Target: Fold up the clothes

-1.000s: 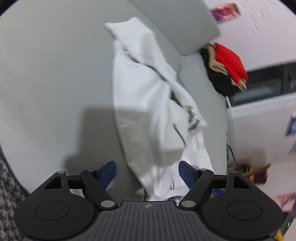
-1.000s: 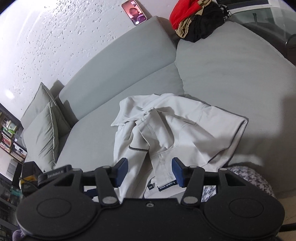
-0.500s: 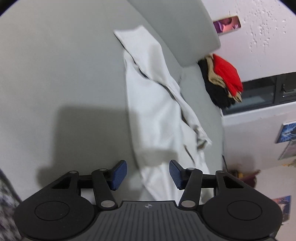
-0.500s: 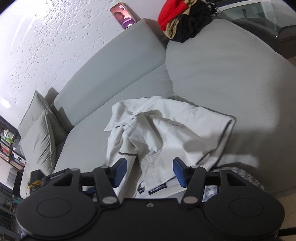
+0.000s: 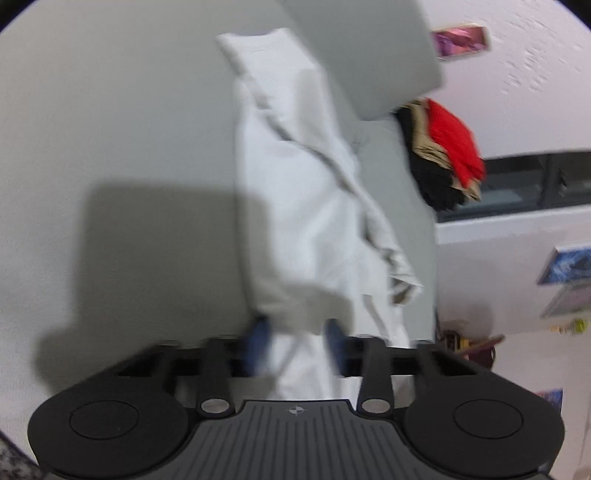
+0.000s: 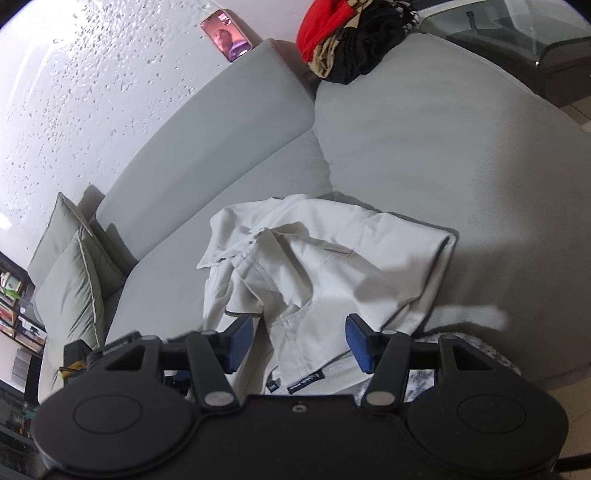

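A white garment lies crumpled on the grey sofa seat, stretching away from me in the left wrist view. My left gripper is closing on its near edge. A fold of the cloth fills the narrow gap between the blurred blue pads. In the right wrist view the same garment spreads out with its waistband and label nearest. My right gripper stands open over that waistband, and its pads are clear of the cloth.
A pile of red, black and tan clothes sits at the sofa's far end. Two grey cushions lean at the left. A phone rests on the backrest. Patterned fabric lies at the seat's front edge.
My left gripper has dropped toward the garment's near edge and its jaws have narrowed from wide apart onto the cloth. The right gripper has stayed open over the waistband.
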A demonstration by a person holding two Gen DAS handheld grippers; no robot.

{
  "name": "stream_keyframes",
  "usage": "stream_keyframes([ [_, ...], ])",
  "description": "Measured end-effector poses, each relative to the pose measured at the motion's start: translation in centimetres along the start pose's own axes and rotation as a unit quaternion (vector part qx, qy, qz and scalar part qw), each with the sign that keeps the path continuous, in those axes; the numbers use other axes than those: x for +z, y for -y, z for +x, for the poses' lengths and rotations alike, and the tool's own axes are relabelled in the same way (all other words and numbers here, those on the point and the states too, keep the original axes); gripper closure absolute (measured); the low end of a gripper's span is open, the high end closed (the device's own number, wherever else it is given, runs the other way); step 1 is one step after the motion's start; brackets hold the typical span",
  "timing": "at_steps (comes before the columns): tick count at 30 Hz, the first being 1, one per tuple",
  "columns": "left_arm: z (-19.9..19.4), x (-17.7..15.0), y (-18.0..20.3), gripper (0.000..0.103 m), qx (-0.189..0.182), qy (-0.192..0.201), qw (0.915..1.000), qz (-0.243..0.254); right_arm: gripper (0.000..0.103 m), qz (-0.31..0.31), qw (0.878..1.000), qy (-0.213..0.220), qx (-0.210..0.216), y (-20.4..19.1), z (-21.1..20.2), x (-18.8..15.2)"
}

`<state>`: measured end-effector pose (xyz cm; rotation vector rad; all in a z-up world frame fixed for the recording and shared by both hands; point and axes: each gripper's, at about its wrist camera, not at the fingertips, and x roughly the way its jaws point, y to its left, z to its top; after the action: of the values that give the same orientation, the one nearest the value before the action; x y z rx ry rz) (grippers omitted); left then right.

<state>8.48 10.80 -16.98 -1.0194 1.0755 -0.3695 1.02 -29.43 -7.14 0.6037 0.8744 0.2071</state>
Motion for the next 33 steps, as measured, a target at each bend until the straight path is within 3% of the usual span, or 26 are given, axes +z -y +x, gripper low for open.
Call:
stream_keyframes([
  [3, -0.2, 0.2, -1.2, 0.080, -0.017, 0.002, 0.9996, -0.020, 0.049, 0.008, 1.000, 0.005, 0.000, 0.6, -0.4, 0.2],
  [13, 1.3, 1.4, 0.2, 0.076, -0.019, -0.012, 0.9990, 0.038, 0.049, 0.026, 0.999, 0.021, -0.006, 2.2, -0.9, 0.9],
  [18, 2.4, 1.9, 1.6, 0.057, -0.028, -0.033, 0.9969, 0.067, 0.049, 0.043, 0.999, 0.026, -0.009, 3.0, -0.9, 0.8],
  [19, 2.6, 1.8, 2.1, 0.057, -0.022, -0.034, 0.9962, 0.077, 0.049, 0.047, 0.998, 0.028, -0.009, 3.2, -1.0, 0.8],
  [20, 2.7, 1.7, 2.6, 0.062, -0.014, -0.034, 0.9953, 0.090, 0.049, 0.051, 0.998, 0.030, -0.009, 3.3, -1.1, 0.9],
  [21, 2.8, 1.4, 3.2, 0.076, 0.000, -0.030, 0.9941, 0.104, 0.049, 0.052, 0.998, 0.034, -0.010, 3.3, -1.3, 1.0],
  [22, 2.8, 1.2, 3.7, 0.083, 0.018, -0.025, 0.9925, 0.118, 0.049, 0.053, 0.998, 0.037, -0.011, 3.4, -1.4, 1.0],
  [23, 2.8, 0.9, 4.3, 0.100, 0.044, -0.017, 0.9904, 0.130, 0.049, 0.054, 0.998, 0.040, -0.012, 3.4, -1.6, 1.1],
  [24, 2.4, 0.6, 4.7, 0.102, 0.066, -0.003, 0.9880, 0.139, 0.049, 0.055, 0.997, 0.044, -0.013, 3.5, -1.8, 1.1],
  [28, -1.0, -1.0, 6.2, 0.103, 0.131, 0.079, 0.9754, 0.159, 0.049, 0.057, 0.997, 0.054, -0.018, 3.8, -2.3, 1.4],
  [33, -7.8, -3.4, 6.9, 0.103, 0.180, 0.182, 0.9543, 0.154, 0.049, 0.059, 0.995, 0.074, -0.036, 4.6, -2.7, 1.8],
])
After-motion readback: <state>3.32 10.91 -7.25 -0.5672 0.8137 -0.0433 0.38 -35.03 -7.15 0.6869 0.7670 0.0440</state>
